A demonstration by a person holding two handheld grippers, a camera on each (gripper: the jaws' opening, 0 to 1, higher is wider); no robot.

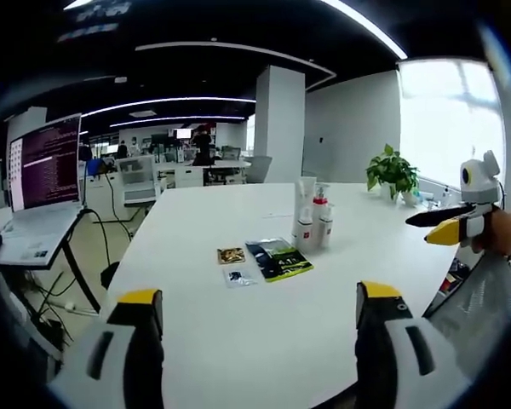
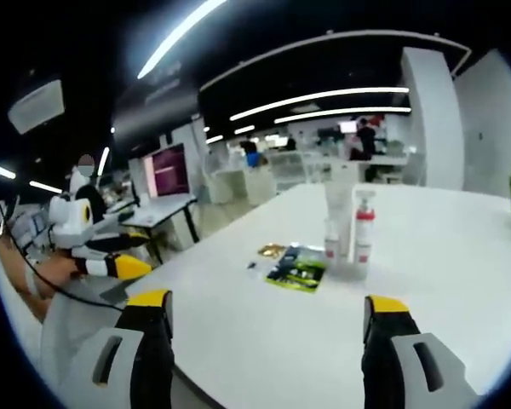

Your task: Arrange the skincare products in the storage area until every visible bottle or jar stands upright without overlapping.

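Several white skincare bottles (image 1: 313,217) stand upright in a tight cluster on the white table (image 1: 264,341), one with a red pump collar; the right gripper view has the same bottles (image 2: 347,230). Beside them lie flat sachets: a green-black packet (image 1: 278,258), a small gold one (image 1: 231,255) and a small pale one (image 1: 238,276); the green packet (image 2: 298,268) lies left of the bottles. My left gripper (image 1: 260,308) is open, well short of the items, nothing between its jaws. My right gripper (image 2: 268,311) is open too. The right gripper (image 1: 447,226) enters at the right; the left gripper (image 2: 111,264) enters at the left.
A potted plant (image 1: 393,170) stands at the table's far right edge. A laptop with a lit screen (image 1: 44,162) sits on a stand at the left. Office desks and chairs fill the background, and a person (image 2: 87,192) sits at the left.
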